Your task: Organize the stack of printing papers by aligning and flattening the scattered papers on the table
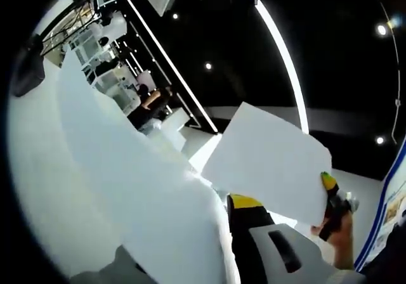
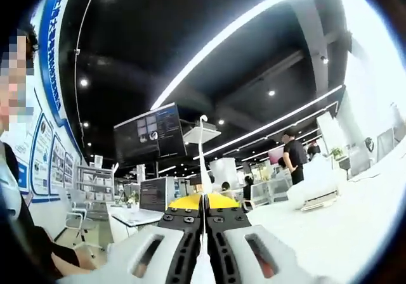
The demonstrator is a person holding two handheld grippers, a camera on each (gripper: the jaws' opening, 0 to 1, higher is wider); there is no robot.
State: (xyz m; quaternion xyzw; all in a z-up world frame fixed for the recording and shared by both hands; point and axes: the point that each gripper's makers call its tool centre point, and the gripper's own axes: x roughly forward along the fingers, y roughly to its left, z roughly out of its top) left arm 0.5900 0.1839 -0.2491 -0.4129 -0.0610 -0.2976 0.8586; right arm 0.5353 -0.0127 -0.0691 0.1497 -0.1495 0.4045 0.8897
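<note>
A large white sheet of paper [image 1: 146,189] rises between my left gripper's [image 1: 216,203] jaws, which are shut on it; it hides the left jaw, and the right jaw's yellow tip shows beside its edge. In the left gripper view a second white sheet [image 1: 266,154] is held up in the air at its lower right corner by my right gripper [image 1: 327,184], with a hand [image 1: 344,236] behind it. In the right gripper view my right gripper [image 2: 203,203] is shut on that sheet, seen edge-on as a thin white line [image 2: 203,252] between the jaws.
A white table top [image 2: 355,227] spreads at the right. A seated person [image 2: 19,233] is close at the left. Desks with monitors [image 2: 155,194], a hanging screen [image 2: 151,132] and standing people [image 2: 295,157] fill the background. Ceiling light strips [image 1: 279,49] run overhead.
</note>
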